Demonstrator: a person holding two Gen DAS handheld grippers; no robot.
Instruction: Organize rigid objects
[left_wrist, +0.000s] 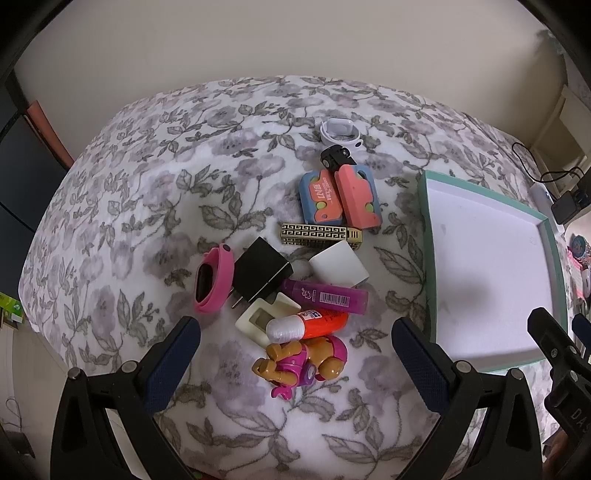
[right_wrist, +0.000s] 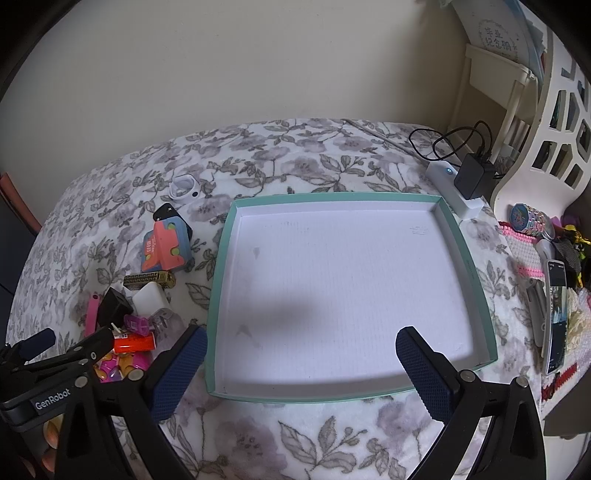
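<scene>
- Your left hand-held gripper (left_wrist: 295, 354) hangs above the pile with its jaws spread wide and nothing between them; the blue textured pads (left_wrist: 170, 365) flank the toy figure (left_wrist: 301, 363).
- The pile lies on a plush floral blanket (left_wrist: 129, 206): a pink band (left_wrist: 212, 278) furthest left, then a matte black plug adapter (left_wrist: 260, 273), a cream frame-shaped piece (left_wrist: 260, 319), an orange glue stick (left_wrist: 306, 325) with a white cap, and a purple tube (left_wrist: 327, 297).
- Further back lie a white block (left_wrist: 340, 267), a gold-and-black patterned bar (left_wrist: 319, 233), two blue-and-coral toys (left_wrist: 338, 197) and a white case (left_wrist: 340, 133), partly hidden.
- Your right hand-held gripper (right_wrist: 301, 369) hovers over the near edge of the teal-rimmed tray (right_wrist: 476, 280), jaws also wide apart, gripping nothing; the tray's white floor is bare.
- Items along the far right are cut off and hard to make out.
</scene>
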